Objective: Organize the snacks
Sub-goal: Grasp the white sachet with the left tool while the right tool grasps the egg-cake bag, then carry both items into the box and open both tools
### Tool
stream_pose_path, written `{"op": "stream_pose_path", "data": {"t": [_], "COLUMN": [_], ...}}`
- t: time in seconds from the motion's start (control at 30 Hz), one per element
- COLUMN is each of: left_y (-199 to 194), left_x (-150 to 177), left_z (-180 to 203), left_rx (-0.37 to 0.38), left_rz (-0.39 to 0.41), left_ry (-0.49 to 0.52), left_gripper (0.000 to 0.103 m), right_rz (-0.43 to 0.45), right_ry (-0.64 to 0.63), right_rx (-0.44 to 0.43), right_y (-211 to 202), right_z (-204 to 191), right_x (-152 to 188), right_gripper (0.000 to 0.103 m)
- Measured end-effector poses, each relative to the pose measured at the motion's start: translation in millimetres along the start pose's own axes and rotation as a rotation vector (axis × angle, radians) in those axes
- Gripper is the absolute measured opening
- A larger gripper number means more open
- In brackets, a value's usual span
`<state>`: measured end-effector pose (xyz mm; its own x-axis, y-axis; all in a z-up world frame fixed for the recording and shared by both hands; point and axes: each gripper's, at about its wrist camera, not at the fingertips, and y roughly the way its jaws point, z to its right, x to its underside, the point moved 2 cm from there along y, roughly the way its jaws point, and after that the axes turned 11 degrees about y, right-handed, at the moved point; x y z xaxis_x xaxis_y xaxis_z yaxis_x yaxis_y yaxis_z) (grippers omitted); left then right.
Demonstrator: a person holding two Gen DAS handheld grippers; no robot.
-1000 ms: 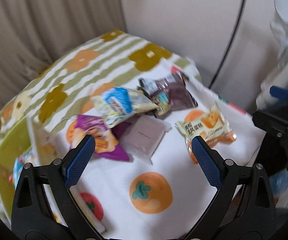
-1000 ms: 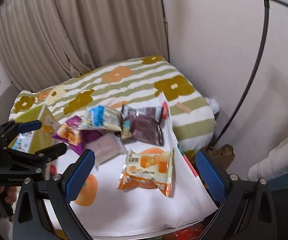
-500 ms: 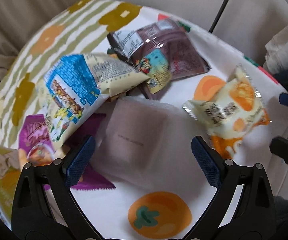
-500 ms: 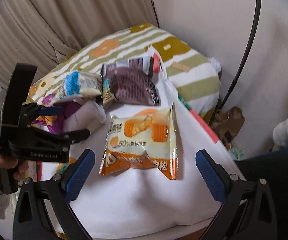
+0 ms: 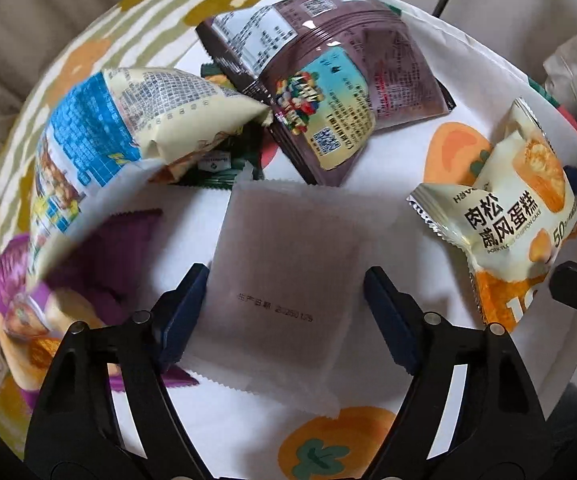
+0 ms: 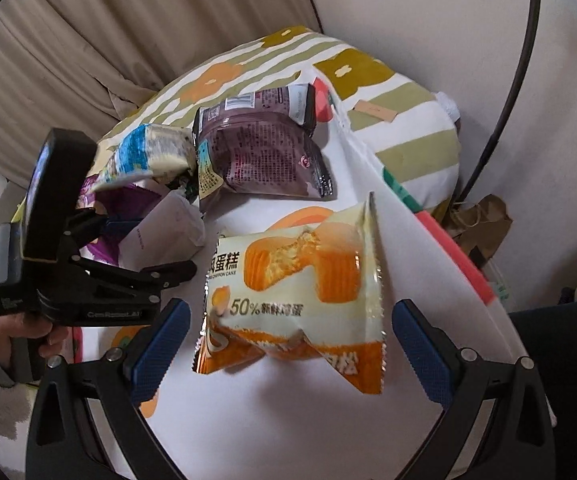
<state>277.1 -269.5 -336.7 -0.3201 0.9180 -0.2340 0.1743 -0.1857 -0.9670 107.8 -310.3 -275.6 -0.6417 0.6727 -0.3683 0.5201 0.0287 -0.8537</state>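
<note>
From your left wrist camera, your left gripper (image 5: 286,306) is spread wide, blue fingers (image 5: 182,314) flanking the pale pouch (image 5: 284,276) without clamping it; the pouch lies flat, long axis pointing away along the fingers, bare white cloth (image 5: 232,412) near its lower edge.

From your right wrist camera, your right gripper (image 6: 288,344) hangs released around the orange cake packet (image 6: 296,292), whose long axis runs crosswise between the fingers, open cloth (image 6: 288,424) below it

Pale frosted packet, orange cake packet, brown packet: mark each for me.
pale frosted packet (image 5: 284,280), left wrist view, flat middle above the printed date.
orange cake packet (image 6: 292,284), right wrist view, centre of its front.
brown packet (image 6: 260,160), right wrist view, printed back panel.
</note>
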Motion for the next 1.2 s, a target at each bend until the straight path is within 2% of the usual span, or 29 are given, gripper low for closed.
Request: {"op": "stream_pose_path", "data": {"t": [0.23,0.53,0.7,0.8,0.93,1.2], "left_y": [-2.7,-4.8,-10.6,-14.0,-18.9,-45.0], "left_x": [-0.7,3.4,18.2,27.1,36.6,67.5], "left_z": [-1.9,1.2,8.8,14.5,21.4,30.5], "left_rx": [-0.011,-0.009,-0.008,-0.015,-0.008,0.024], "left_rz": [0.008,-0.009,-0.022,-0.028,-0.032,0.002], "left_ry": [-0.028,-0.05,-0.084,-0.094,-0.128,-0.227], "left_gripper": [0.068,0.067,0.066,0.066,0.065,0.064], "right_rz": [-0.047,-0.093,-0.081,-0.074,-0.049,-0.014], "right_ry": [-0.034,-0.122,-0.169,-0.203,-0.217,-0.225], "right_rx": [-0.004,0.039,0.055,0.057,0.037,0.037], "right_y": [17.7,40.7,43.8,43.4,33.8,13.8], "right_z": [-9.7,-26.0,-28.9,-30.2,-32.9,-31.3], "right_x": [-4.9,-7.3,-2.6,0.7,2.8,1.9], "right_gripper": [0.101,0.101,0.101,0.096,0.081,0.077]}}
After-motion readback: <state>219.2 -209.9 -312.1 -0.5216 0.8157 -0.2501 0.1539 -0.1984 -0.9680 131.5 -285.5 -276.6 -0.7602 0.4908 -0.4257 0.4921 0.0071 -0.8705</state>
